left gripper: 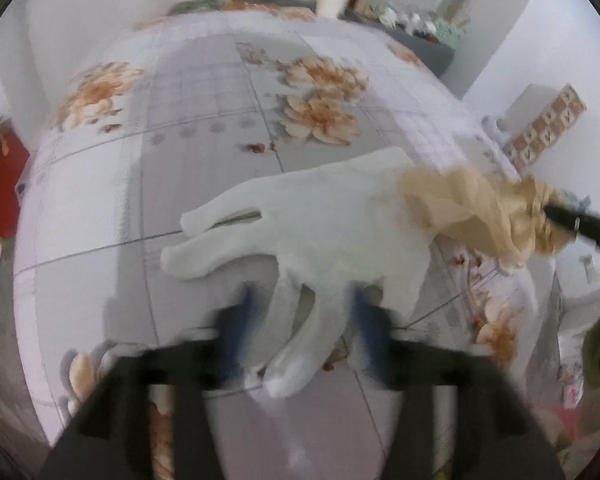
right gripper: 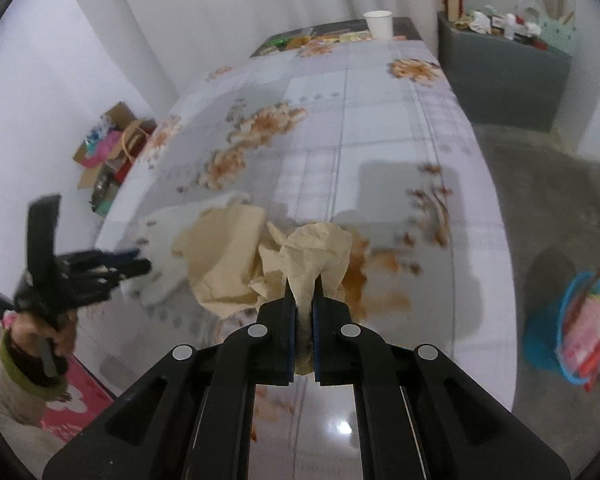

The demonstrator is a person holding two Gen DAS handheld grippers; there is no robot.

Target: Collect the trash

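Observation:
A white glove (left gripper: 320, 224) lies flat on the flowered table, also dimly in the right wrist view (right gripper: 160, 264). My left gripper (left gripper: 300, 320) is open, its blurred fingers straddling two of the glove's fingers at its near edge. My right gripper (right gripper: 303, 300) is shut on a crumpled tan paper (right gripper: 312, 260) and holds it just above the table; the paper trails left toward the glove's cuff (left gripper: 472, 208). The left gripper shows at the left of the right wrist view (right gripper: 132, 264).
A blue trash bin (right gripper: 572, 332) with wrappers stands on the floor right of the table. A white paper cup (right gripper: 378, 24) stands at the table's far end. A grey cabinet (right gripper: 504, 76) with clutter is far right; boxes (right gripper: 112, 148) lie left.

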